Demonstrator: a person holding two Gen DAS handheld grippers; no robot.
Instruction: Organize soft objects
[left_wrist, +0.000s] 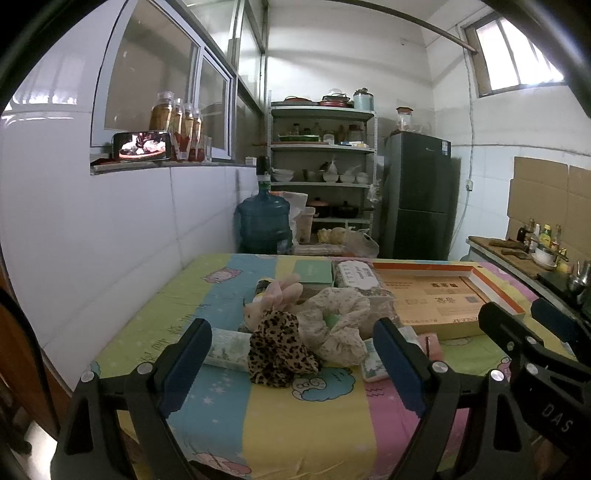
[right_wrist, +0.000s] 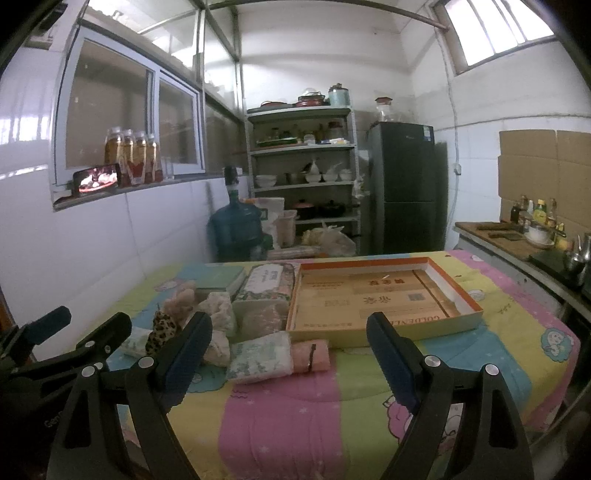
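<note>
A pile of soft things lies on the colourful quilt (left_wrist: 314, 424). Nearest is a leopard-print scrunchie (left_wrist: 279, 347), with a cream floral scrunchie (left_wrist: 340, 325) and a pink plush toy (left_wrist: 275, 295) behind it. Soft tissue packs (left_wrist: 227, 349) (right_wrist: 262, 356) and a pink folded cloth (right_wrist: 310, 356) lie alongside. A shallow orange-rimmed box (right_wrist: 384, 295) sits to the right, with nothing inside it. My left gripper (left_wrist: 291, 332) hovers open just short of the leopard scrunchie. My right gripper (right_wrist: 290, 321) is open too, short of the tissue pack and the box.
A green box (left_wrist: 314, 273) and a wipes pack (left_wrist: 356, 275) lie behind the pile. Beyond the table stand a water jug (left_wrist: 262, 225), shelves (left_wrist: 321, 166) and a fridge (left_wrist: 417, 195). A white wall runs along the left and a counter (right_wrist: 517, 243) along the right.
</note>
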